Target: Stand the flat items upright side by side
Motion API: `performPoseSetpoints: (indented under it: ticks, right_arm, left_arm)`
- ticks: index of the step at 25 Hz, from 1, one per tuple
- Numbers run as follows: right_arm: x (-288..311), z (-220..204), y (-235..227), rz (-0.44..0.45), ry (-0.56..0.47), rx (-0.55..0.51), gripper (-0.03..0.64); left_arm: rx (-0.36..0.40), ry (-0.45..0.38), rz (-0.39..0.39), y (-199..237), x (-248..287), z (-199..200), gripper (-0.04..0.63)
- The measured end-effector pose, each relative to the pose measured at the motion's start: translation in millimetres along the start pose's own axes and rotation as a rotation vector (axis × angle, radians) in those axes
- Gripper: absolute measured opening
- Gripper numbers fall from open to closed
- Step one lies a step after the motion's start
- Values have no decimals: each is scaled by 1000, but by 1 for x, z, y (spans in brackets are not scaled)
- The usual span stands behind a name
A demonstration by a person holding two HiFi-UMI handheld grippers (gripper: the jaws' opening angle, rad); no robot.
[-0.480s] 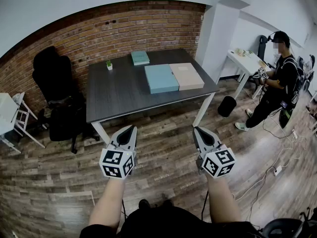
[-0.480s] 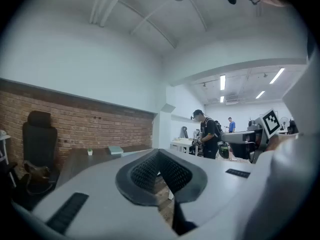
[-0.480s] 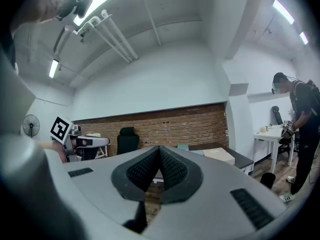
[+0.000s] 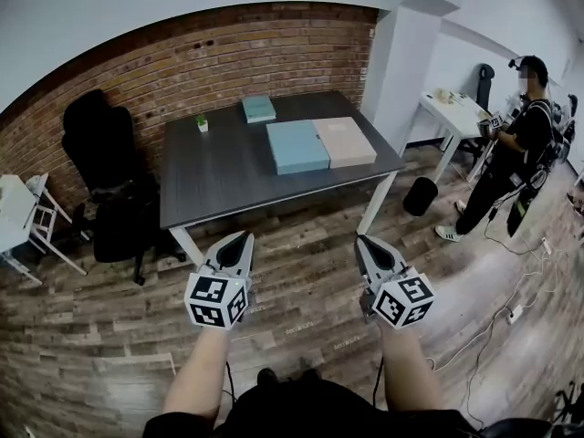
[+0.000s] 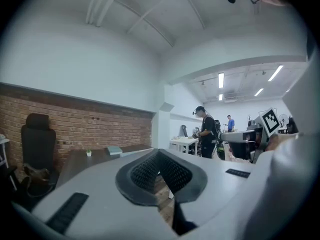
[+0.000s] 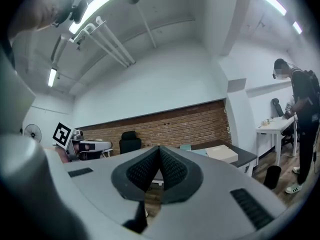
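Three flat boxes lie on the dark grey table point(image 4: 219, 176): a large light-blue one point(image 4: 297, 145), a beige one point(image 4: 343, 140) touching its right side, and a small teal one point(image 4: 258, 108) further back. My left gripper point(image 4: 244, 236) and right gripper point(image 4: 359, 239) hover over the wooden floor, well short of the table's front edge. Both are shut with nothing between the jaws. The left gripper view shows its pads point(image 5: 172, 171) pressed together; the right gripper view shows the same, with the beige box point(image 6: 222, 153) far off.
A tiny potted plant point(image 4: 202, 120) stands near the table's back left. Black office chairs point(image 4: 102, 135) sit left of the table by the brick wall. A person point(image 4: 516, 144) stands at a white desk point(image 4: 452, 115) on the right, beside a black bin point(image 4: 418, 195). Cables trail on the floor.
The person at the right has shifted slightly further right and turned toward the white desk. Both grippers stay where they were, still shut.
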State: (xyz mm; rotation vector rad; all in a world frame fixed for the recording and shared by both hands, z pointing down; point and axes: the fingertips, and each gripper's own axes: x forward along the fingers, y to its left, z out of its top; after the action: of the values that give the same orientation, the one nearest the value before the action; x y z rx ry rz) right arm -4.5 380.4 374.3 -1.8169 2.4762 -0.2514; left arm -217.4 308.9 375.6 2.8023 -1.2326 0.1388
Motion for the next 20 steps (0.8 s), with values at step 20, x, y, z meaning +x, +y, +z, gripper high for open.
performPoseSetpoints:
  ticks: [20]
  right_arm:
    - [-14, -18, -66, 26, 71, 29, 245]
  left_arm:
    - [-61, 54, -31, -44, 51, -21, 250]
